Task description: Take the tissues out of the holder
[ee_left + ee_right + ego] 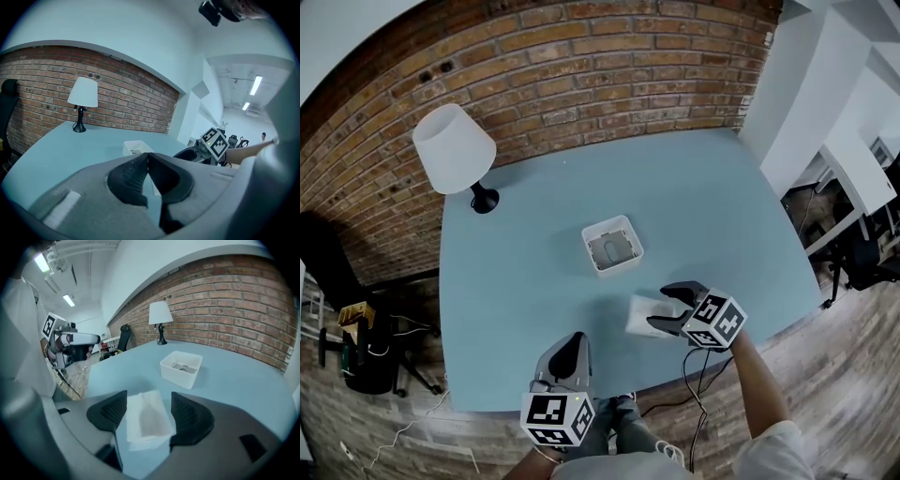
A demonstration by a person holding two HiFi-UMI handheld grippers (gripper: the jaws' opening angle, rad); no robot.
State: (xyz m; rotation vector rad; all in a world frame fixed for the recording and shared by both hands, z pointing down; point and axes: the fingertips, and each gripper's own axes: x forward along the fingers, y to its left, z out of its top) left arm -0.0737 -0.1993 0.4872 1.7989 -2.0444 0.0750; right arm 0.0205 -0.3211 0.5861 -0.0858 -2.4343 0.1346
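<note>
- Standing near the middle of the light blue table (703, 197), the white holder (612, 246) is a square, open-topped box. A grey plate shows on its floor.
- Tissues (645, 314): a flat white stack lying on the table outside the holder. It sits near the holder on the person's side, a little to the right, and is not touching it.
- Right tool (658, 306): on the person's side of the holder, angled downward over the tissues. Its own view shows the jaws wide apart, one on either side of the stack. The pads do not press on the stack, which rests on the table, so this tool grips nothing.
- Left tool (570, 339): well apart from the holder, at the table edge nearest the person and to the left of the tissues. Its own view shows the two ribbed pads closed tip to tip, with nothing between them.
- Lamp (455, 150): white shade on a black stem and foot. It stands upright on the table beyond the holder to the left, close to the brick wall (581, 66).
- Brick wall: runs along the table's side beyond the holder.
</note>
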